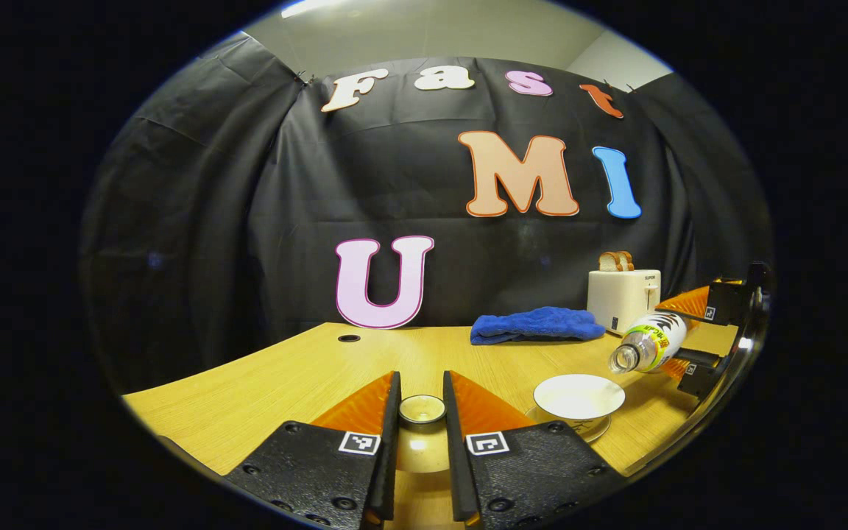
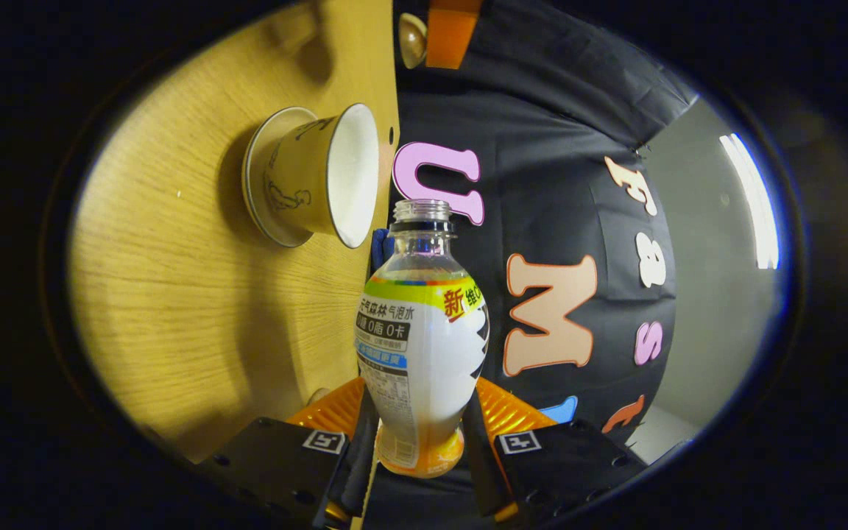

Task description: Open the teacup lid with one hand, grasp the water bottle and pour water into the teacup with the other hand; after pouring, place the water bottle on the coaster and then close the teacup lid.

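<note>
My left gripper (image 1: 422, 383) is shut on the teacup lid (image 1: 422, 409), holding it by its knob above the table's near edge. To its right, the white teacup (image 1: 578, 395) stands uncovered on its saucer (image 1: 595, 429). The uncapped water bottle (image 1: 648, 341) is tipped almost level, its mouth pointing at the cup and just right of the rim. My right gripper (image 1: 682, 335) holds it. In the right gripper view, my right gripper (image 2: 420, 401) is shut on the bottle (image 2: 422, 331) low on its body, with the teacup (image 2: 313, 184) beyond its mouth. No stream of water is visible.
A white toaster (image 1: 623, 298) with bread in it stands at the back right, with a blue cloth (image 1: 538, 324) to its left. The wooden table (image 1: 284, 383) has a small round hole (image 1: 349, 338) near the back. The left gripper (image 2: 447, 29) with the lid appears far off.
</note>
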Action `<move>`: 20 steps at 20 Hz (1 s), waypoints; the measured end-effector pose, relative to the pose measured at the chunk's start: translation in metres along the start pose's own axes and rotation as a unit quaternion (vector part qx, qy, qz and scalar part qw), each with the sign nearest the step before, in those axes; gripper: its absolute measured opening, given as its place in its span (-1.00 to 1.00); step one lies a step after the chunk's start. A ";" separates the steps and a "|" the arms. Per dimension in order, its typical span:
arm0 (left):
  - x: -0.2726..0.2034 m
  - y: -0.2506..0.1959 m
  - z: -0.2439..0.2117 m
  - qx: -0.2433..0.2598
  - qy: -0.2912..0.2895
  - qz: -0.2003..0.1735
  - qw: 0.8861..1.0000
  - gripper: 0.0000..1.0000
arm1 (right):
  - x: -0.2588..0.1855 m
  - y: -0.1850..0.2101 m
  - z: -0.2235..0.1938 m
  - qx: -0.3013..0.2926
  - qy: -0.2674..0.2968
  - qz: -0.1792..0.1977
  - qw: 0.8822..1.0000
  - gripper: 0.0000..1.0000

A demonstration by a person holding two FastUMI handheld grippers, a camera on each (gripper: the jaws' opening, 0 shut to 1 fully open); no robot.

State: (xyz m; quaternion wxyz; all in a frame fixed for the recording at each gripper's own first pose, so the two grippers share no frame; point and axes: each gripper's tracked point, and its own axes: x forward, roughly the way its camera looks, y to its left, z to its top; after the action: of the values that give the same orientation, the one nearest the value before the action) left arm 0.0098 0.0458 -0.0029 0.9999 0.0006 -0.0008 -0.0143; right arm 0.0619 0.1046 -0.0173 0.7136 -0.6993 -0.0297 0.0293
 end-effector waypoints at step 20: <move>0.000 0.000 0.000 -0.001 -0.001 0.000 1.000 -0.45 | 0.022 -0.081 -0.077 0.656 -0.006 0.059 0.753 0.24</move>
State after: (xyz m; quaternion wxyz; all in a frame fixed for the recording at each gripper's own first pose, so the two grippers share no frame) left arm 0.0096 0.0458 -0.0029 0.9999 -0.0001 -0.0015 -0.0147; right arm 0.0898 0.0282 0.0618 0.9937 -0.0601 0.0342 0.0880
